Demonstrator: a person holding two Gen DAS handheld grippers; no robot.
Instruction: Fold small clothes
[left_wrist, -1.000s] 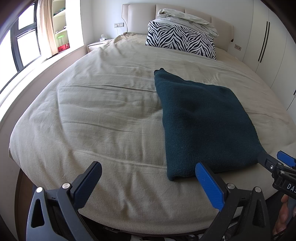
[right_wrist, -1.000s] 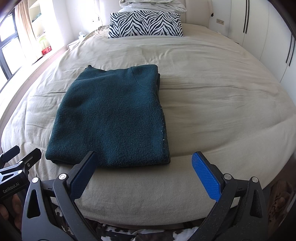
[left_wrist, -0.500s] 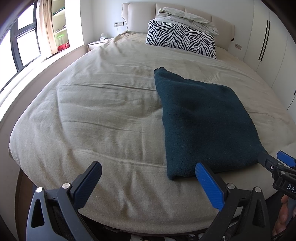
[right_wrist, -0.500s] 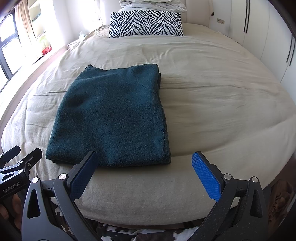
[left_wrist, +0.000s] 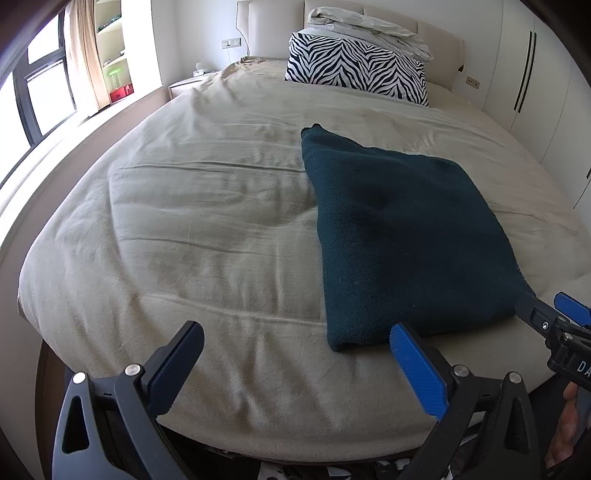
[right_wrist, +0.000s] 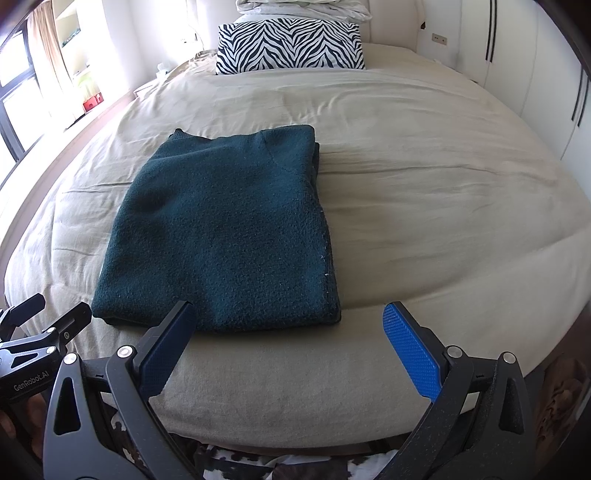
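One dark teal sweater (right_wrist: 218, 236) lies folded into a flat rectangle on a beige-sheeted bed (right_wrist: 443, 206), close to the near edge and left of centre in the right wrist view. Two handheld grippers hover at that edge, neither touching the cloth. The left gripper (left_wrist: 295, 363) is held with its jaws spread wide and empty, its blue-padded finger just before the sweater's near corner. The right gripper (right_wrist: 291, 343) is likewise splayed apart and holds nothing, its left finger overlapping the sweater's front hem in the picture. At the head of the bed stands one zebra-striped pillow (right_wrist: 290, 46), with one rumpled pale bundle of bedding (left_wrist: 365, 27) on top of it. White wardrobe doors (left_wrist: 535, 74) line the right wall
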